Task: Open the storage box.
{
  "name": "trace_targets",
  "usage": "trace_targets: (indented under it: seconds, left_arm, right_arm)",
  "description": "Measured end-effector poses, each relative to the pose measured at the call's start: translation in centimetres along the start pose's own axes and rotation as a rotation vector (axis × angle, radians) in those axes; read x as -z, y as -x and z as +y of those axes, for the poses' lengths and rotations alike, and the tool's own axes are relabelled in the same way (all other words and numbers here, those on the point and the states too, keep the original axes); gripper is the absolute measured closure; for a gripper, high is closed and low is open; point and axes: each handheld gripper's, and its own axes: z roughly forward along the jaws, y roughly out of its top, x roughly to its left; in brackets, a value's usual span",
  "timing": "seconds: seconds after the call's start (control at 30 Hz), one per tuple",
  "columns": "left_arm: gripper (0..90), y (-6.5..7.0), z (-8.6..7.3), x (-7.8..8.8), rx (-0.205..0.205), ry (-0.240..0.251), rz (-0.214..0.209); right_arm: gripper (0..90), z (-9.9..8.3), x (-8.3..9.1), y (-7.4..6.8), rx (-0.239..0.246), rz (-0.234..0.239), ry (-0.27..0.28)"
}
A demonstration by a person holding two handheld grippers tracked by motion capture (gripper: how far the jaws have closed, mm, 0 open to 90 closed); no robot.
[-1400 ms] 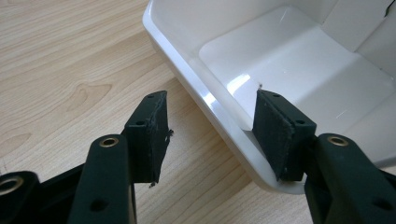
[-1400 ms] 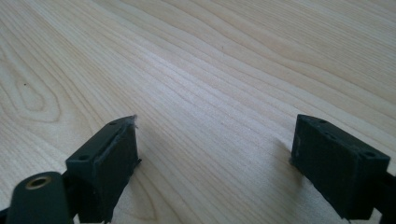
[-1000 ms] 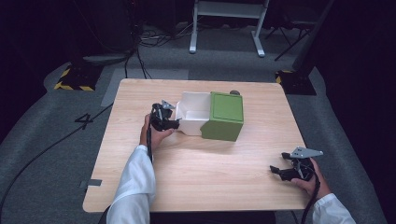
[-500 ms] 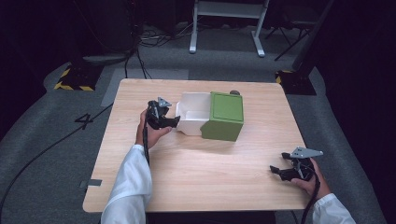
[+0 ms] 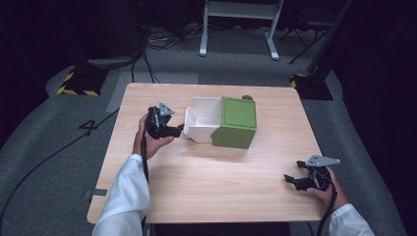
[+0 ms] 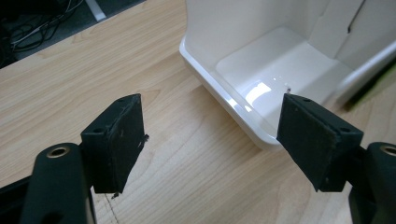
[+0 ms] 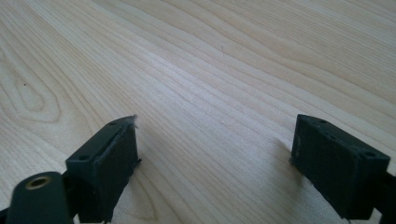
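Wooden table (image 5: pixel 211 182), seen from the high view. A white drawer (image 5: pixel 202 120) stands pulled out of a green box (image 5: pixel 236 122), both sitting a little past table centre, toward 12 o'clock. The drawer pokes out of the box's side toward 9 o'clock; its inside is bare and glossy.

Left gripper (image 5: pixel 178 129): held in the person's left hand (image 5: pixel 150 142), at roughly 9 o'clock from the drawer, tips just beside the drawer's front wall. Jaws have just been opening and now stand apart. In the left gripper view (image 6: pixel 210 135) nothing lies between them, just tabletop (image 6: pixel 93 70); the drawer (image 6: pixel 261 79) lies ahead toward 1 o'clock, its rounded front rim (image 6: pixel 224 100) running close past the inner corner of the jaw on that view's right. Whether that corner touches the rim, I cannot tell. The other jaw is well clear of it.

Right gripper (image 5: pixel 292 180): in the right hand (image 5: pixel 327 189) near the table's 4 o'clock corner, well apart from box and drawer. Right gripper view (image 7: pixel 215 154) shows its jaws spread wide over bare wood grain (image 7: pixel 210 60), nothing between them.
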Motion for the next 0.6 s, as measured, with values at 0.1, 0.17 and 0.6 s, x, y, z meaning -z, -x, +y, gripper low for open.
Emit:
trace_targets:
  seconds: [0.1,0.17,0.6]
  left_arm:
    - [22.6,0.2,-0.4,0.6,-0.004,-0.001,-0.003]
    - [21.8,0.4,-0.8,0.9,-0.019,-0.004,-0.008]
    - [18.7,1.9,-3.1,3.4,-0.104,-0.051,-0.070]
  right_arm:
    - [14.5,0.0,0.0,0.0,0.000,0.000,0.000]
    - [14.5,0.0,0.0,0.0,0.000,0.000,0.000]
    - [14.5,0.0,0.0,0.0,-0.001,0.000,0.000]
